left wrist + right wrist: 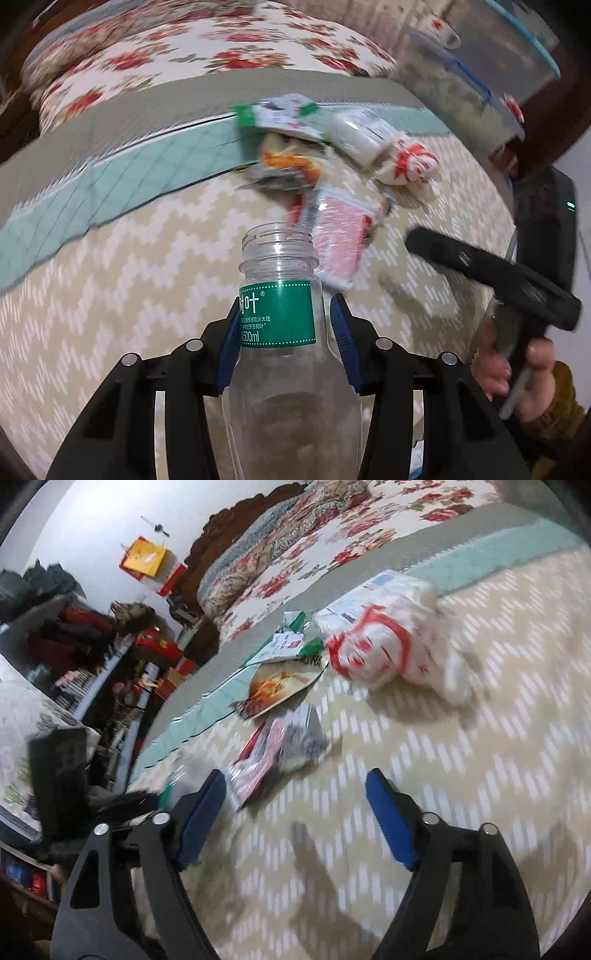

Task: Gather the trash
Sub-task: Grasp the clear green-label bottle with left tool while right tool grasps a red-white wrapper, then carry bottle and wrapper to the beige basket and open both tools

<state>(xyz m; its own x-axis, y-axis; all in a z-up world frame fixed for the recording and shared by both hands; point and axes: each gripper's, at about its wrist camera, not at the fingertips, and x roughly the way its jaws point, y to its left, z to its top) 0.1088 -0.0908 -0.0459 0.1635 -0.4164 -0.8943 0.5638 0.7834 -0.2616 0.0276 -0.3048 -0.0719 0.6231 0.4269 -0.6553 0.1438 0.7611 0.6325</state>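
My left gripper (286, 306) is shut on a clear, capless plastic bottle (280, 266) with a green label, its blue pads pressing on both sides below the neck. Beyond the bottle, loose trash lies on the beige zigzag bedspread (129, 295): a pink wrapper (340, 236), an orange food wrapper (288, 162), a green-and-white packet (280, 114) and a white bag with red print (410, 162). My right gripper (295, 779) is open with nothing between its fingers, hovering over the bedspread just short of the pink wrapper (258, 760). The white bag (373, 650) lies farther off.
A floral quilt (166, 59) is piled behind a teal blanket band (110, 184). Clear bins with blue lids (461, 74) stand at the far right. A person's hand (517, 369) holds the right gripper's handle. Cluttered shelves (74, 646) line the bed's left side.
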